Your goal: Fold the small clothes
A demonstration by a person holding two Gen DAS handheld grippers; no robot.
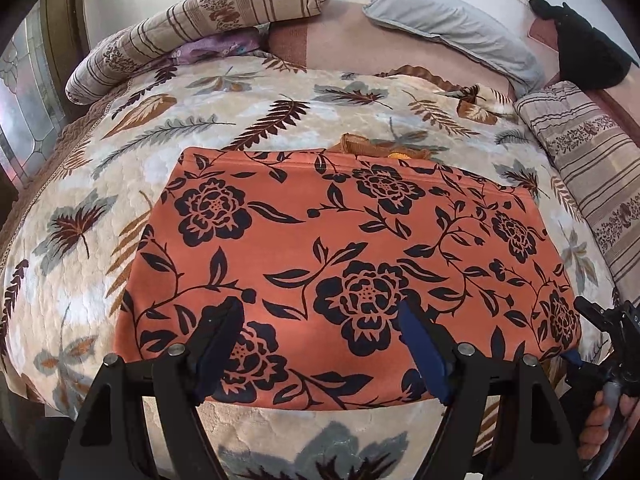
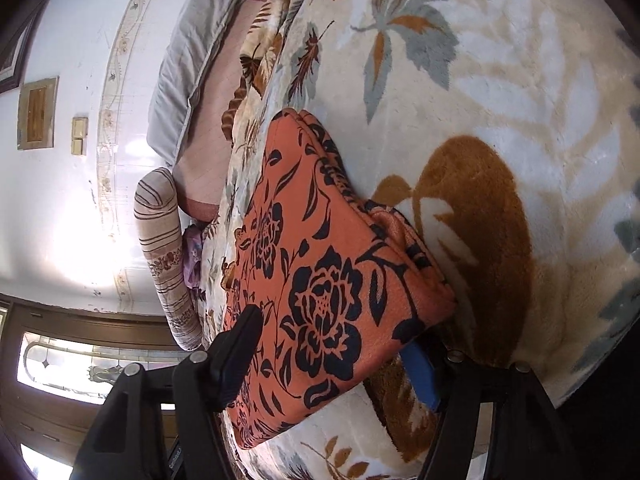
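Orange floral garment (image 1: 352, 248) lies folded flat on the leaf-patterned blanket (image 1: 92, 216) covering the bed. Above its near left part the left gripper (image 1: 320, 316) hovers with jaws spread wide, holding nothing. At the garment's right corner the right gripper (image 2: 336, 332) straddles the thick folded edge (image 2: 400, 312), one finger above the cloth, the blue-padded finger (image 2: 420, 376) beneath it; whether the pads press on the cloth cannot be told.
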